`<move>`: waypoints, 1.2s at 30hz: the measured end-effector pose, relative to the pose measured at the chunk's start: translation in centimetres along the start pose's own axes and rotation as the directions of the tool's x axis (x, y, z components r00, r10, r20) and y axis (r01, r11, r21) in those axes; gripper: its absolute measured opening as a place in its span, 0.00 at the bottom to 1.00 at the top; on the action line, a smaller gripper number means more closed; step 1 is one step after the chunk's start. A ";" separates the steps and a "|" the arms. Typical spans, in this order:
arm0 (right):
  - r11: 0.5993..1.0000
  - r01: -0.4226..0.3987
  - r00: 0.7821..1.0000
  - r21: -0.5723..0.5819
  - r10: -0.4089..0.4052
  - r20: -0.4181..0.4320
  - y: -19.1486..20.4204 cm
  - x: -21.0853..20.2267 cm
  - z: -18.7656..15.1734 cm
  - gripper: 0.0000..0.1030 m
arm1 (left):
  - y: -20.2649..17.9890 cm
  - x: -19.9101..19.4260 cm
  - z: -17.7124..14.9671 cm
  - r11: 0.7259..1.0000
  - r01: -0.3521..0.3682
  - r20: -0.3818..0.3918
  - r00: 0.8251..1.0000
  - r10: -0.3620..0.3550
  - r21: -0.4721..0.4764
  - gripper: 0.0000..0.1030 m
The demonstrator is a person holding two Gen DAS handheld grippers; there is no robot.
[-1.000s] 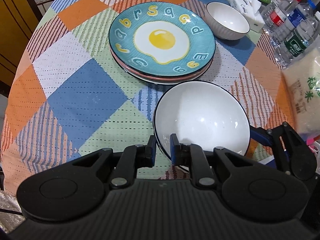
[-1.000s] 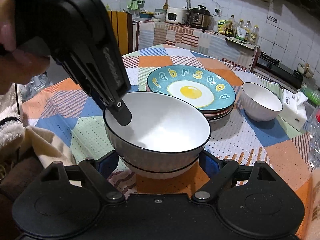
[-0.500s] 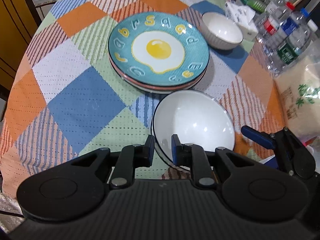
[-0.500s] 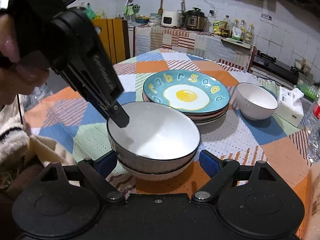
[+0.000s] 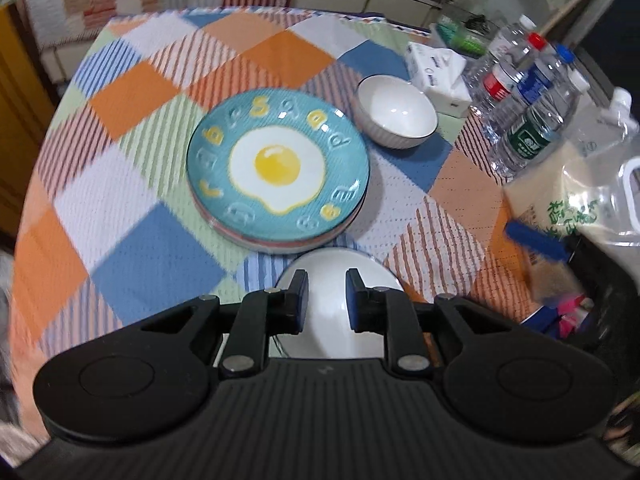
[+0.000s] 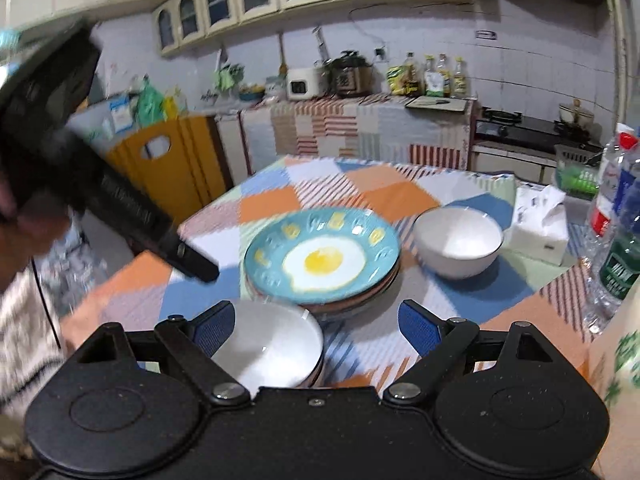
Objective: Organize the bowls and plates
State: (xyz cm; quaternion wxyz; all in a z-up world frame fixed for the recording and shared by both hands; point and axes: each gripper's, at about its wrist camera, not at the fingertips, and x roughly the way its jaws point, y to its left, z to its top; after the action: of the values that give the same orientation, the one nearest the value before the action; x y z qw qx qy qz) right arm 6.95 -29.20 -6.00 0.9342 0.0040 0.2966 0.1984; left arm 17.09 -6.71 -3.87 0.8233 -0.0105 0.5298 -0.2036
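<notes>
Bowl stack (image 5: 336, 300): on the tablecloth (image 5: 140, 248), just beside the egg plate (image 5: 278, 168); no longer gripped.
Left gripper (image 5: 323, 300): jaws opening, empty, lifted off the rim.
Right gripper (image 6: 316, 322): jaws wide apart, empty, withdrawn.
Lone bowl (image 5: 396, 117): not yet stacked; likely next.

Egg-print plate stack (image 5: 278, 172) mid-table, nested white bowls (image 5: 336, 304) near edge, single bowl (image 5: 396, 118) behind

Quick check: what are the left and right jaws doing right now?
Left gripper: jaws opening, nothing between them, above the stacked white bowls.
Right gripper: jaws wide open, holding nothing.
</notes>
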 end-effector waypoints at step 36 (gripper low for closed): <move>0.678 0.299 0.953 0.672 -0.175 -0.247 -20.2 17.9 2.9 0.37 | -4.6 18.4 14.8 0.987 -0.113 0.139 0.986 0.096 0.117 0.35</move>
State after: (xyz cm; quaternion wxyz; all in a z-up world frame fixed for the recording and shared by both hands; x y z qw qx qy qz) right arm 29.36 -40.85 -16.08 0.8524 0.3038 0.4224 -0.0526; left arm 35.11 -20.28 -12.31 0.8653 0.0550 0.4600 -0.1914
